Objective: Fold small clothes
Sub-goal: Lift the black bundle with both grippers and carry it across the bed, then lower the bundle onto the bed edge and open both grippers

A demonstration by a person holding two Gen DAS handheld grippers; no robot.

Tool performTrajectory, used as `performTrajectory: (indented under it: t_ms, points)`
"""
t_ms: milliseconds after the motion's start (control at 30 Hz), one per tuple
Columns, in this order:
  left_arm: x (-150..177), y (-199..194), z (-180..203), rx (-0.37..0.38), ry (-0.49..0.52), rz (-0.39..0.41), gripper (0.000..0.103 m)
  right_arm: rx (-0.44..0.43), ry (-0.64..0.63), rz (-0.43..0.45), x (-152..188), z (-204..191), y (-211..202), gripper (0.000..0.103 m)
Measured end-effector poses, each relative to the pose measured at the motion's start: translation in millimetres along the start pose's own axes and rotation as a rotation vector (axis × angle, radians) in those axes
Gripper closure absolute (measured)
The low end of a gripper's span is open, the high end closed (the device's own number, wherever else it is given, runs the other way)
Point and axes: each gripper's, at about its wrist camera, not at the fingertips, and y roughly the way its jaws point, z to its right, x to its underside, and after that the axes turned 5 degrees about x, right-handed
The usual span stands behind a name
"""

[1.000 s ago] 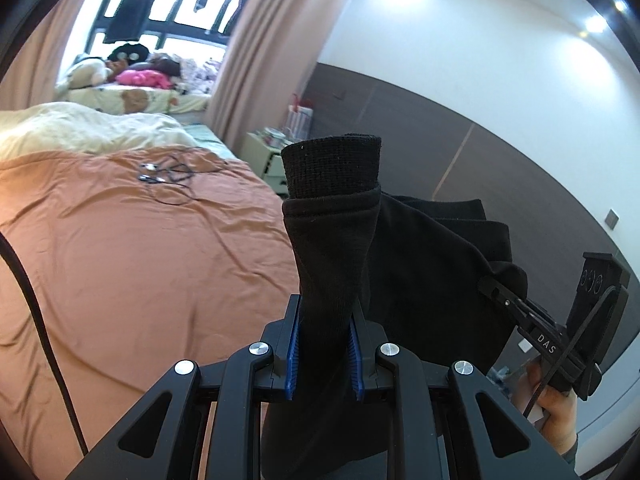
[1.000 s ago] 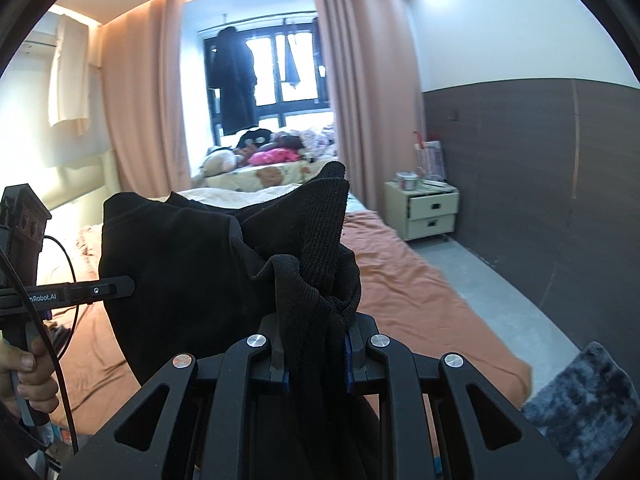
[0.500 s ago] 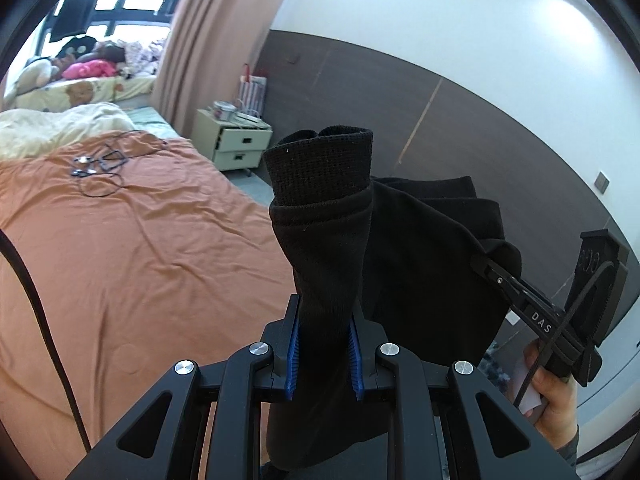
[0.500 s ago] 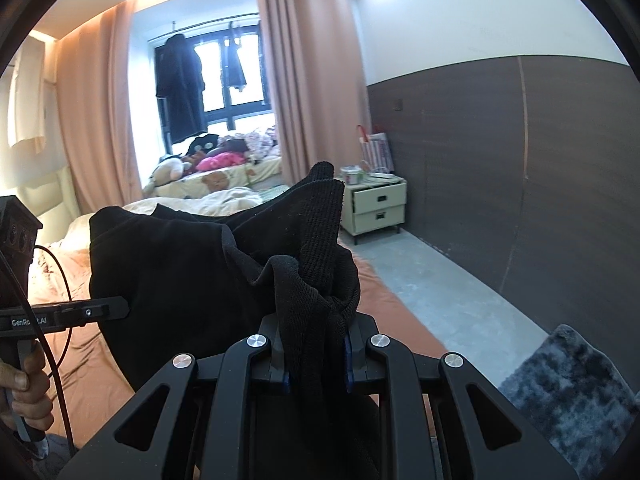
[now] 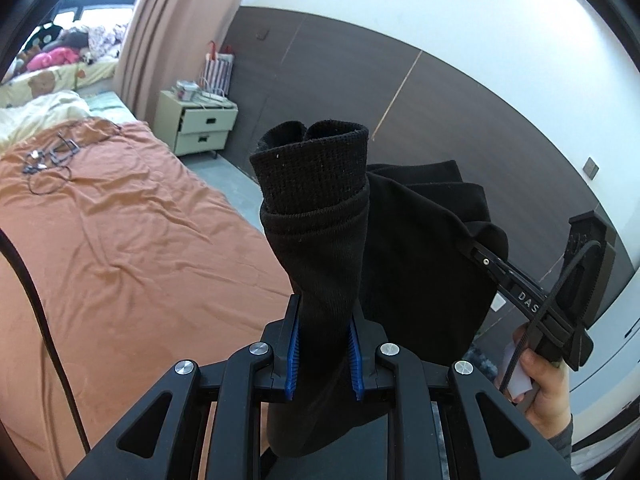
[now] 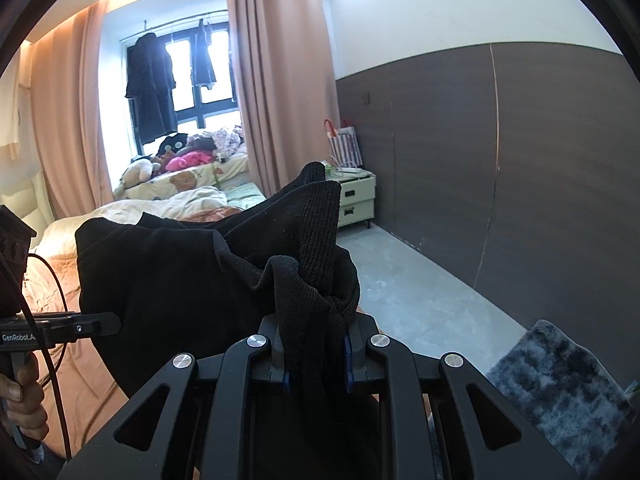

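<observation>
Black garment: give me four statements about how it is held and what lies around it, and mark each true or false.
1. The left gripper is shut on the black garment. True.
2. The right gripper is open and empty. False: it clamps the same garment.
3. The garment lies flat on the orange bedsheet. False: it hangs in the air between the grippers.
4. A cream nightstand stands by the dark wall. True.

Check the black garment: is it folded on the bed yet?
No. The black garment hangs in the air above the bed, pinched by the left gripper and right gripper.
</observation>
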Motion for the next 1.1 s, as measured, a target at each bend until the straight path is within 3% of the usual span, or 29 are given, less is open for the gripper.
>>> performTrajectory:
  t_ms: [333,567,933,1033,1067,1100]
  points:
    - [-9,54,-56,-0.020,-0.065,-0.058,0.082,0.044,-0.006,-0.074,-9,-55,55,0.088]
    - [-22,84,-103,-0.063,-0.075,-0.076,0.082,0.074,-0.028,-0.124,-32,-73,103,0.088]
    - [-32,148,-169,-0.098,-0.128,-0.107,0.081,0.131,-0.048,-0.202,-32,-53,169,0.089]
    - [-30,166,-186,-0.148,-0.152,-0.127,0.077,0.133,-0.069,-0.207,-29,-58,190,0.086]
    - [-27,174,-194,-0.188,-0.170,-0.153,0.070,0.148,-0.082,-0.226,-27,-61,200,0.085]
    - [-25,179,-201,-0.215,-0.190,-0.176,0.066,0.159,-0.082,-0.251,-24,-62,210,0.076]
